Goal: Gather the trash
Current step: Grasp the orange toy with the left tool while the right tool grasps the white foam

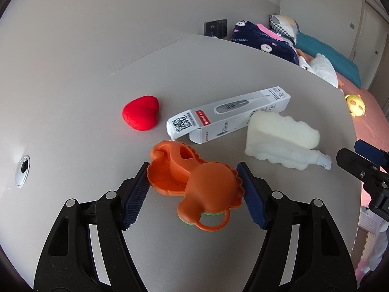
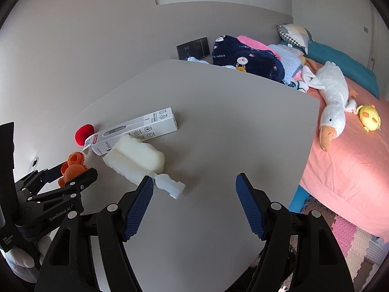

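The left gripper [image 1: 193, 182] clamps the orange toy [image 1: 194, 180] at frame centre on the table [image 1: 218, 73], its long axis running upper left to lower right, ring handle lowest. The right gripper [image 2: 194, 189] stands open, empty.

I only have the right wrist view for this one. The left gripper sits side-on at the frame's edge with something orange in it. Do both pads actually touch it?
Observer: Yes. The left wrist view shows both pads of the left gripper against opposite scalloped edges of the orange toy.
Operator: Is the toy one solid piece?
Observer: No. It lies opened like a shell, with a ring handle and a green edge showing underneath.
Operator: And the red thing behind the box?
Observer: It is a red heart, lying clear of the thermometer box.
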Demonstrator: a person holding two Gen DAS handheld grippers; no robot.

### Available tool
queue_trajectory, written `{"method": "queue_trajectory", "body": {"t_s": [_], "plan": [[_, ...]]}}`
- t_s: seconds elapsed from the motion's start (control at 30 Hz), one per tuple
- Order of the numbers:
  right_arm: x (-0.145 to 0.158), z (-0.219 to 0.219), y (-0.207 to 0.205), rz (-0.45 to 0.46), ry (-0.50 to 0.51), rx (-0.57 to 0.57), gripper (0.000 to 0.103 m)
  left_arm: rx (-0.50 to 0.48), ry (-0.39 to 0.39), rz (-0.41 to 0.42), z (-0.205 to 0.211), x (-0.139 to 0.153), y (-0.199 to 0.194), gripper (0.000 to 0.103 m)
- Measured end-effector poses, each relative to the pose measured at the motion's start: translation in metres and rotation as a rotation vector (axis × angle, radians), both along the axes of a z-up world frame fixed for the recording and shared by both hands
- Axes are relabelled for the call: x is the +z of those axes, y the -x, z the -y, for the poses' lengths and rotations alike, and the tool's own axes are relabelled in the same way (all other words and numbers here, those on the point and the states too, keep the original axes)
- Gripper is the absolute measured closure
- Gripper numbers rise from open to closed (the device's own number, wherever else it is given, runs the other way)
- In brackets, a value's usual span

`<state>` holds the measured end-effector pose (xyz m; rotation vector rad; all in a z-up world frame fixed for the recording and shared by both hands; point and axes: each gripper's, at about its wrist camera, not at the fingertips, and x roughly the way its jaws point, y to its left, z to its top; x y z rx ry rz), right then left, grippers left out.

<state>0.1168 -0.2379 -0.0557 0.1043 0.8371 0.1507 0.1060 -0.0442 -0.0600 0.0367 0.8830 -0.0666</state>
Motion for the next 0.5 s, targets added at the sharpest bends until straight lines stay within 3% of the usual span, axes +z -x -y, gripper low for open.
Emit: {"method": "queue_trajectory", "body": {"t_s": [0.2, 0.5], "plan": [[-0.007, -0.029, -0.019, -0.036, -0.004, 0.092, 0.032, 0.041, 0.009, 0.001, -0.023, 0.001, -0.004, 0.034], [-0.015, -0.067, -0.046, -0.045, 0.102, 0.186, 0.025, 0.052, 0.01, -0.014, -0.03, -0.004, -0.007, 0.034]]}}
